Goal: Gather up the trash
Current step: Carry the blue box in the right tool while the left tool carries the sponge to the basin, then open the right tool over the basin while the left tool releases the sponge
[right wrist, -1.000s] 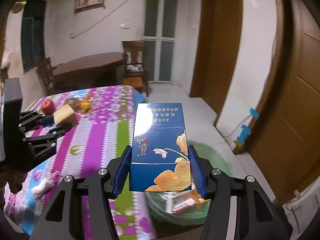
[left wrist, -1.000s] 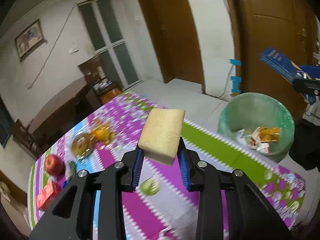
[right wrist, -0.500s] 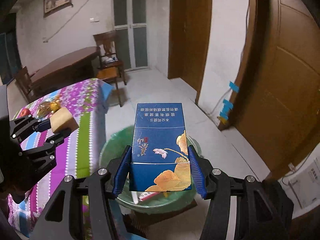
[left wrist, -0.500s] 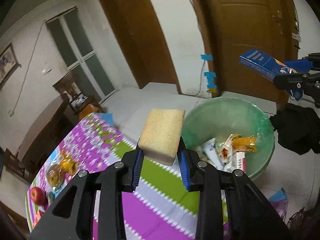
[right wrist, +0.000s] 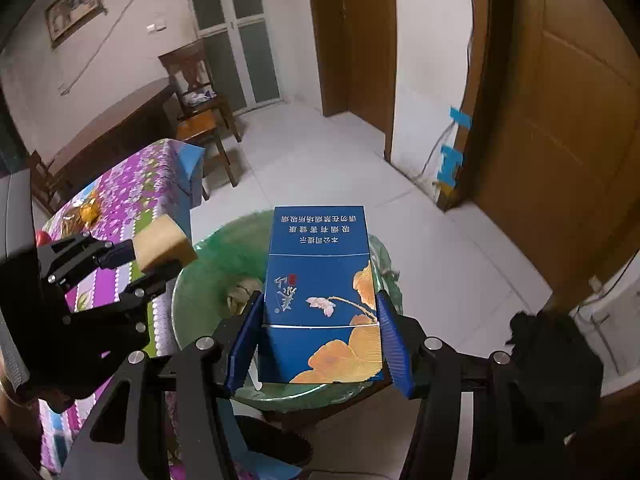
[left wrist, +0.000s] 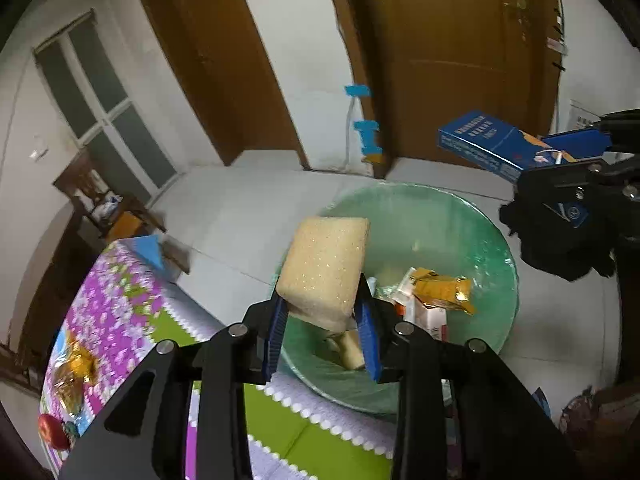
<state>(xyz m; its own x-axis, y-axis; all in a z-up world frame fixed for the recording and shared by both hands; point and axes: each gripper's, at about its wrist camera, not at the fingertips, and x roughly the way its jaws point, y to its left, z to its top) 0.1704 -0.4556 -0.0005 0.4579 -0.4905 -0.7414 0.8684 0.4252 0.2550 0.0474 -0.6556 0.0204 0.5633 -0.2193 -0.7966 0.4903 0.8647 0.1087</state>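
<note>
My left gripper (left wrist: 323, 322) is shut on a yellow sponge (left wrist: 326, 268), held over the near rim of the green trash bin (left wrist: 448, 216). The bin holds wrappers, an orange packet (left wrist: 442, 288) and a small carton. My right gripper (right wrist: 318, 338) is shut on a flat blue cigarette box (right wrist: 320, 292) above the same bin (right wrist: 208, 268). In the left wrist view that blue box (left wrist: 480, 144) hangs over the bin's far right side. The right wrist view shows the left gripper and its sponge (right wrist: 162, 242) at the bin's left edge.
A table with a purple, green and blue flowered cloth (left wrist: 120, 300) stands left of the bin, with an apple (left wrist: 54, 432) and wrapped snacks (left wrist: 74, 372) on it. Brown doors (left wrist: 460, 60), a wooden chair (right wrist: 200, 108) and a white tiled floor surround the bin. Dark cloth (right wrist: 556, 364) lies at right.
Both grippers swung away from the table toward the bin and tipped downward. The sponge and the blue box now hang over the bin, still gripped.
</note>
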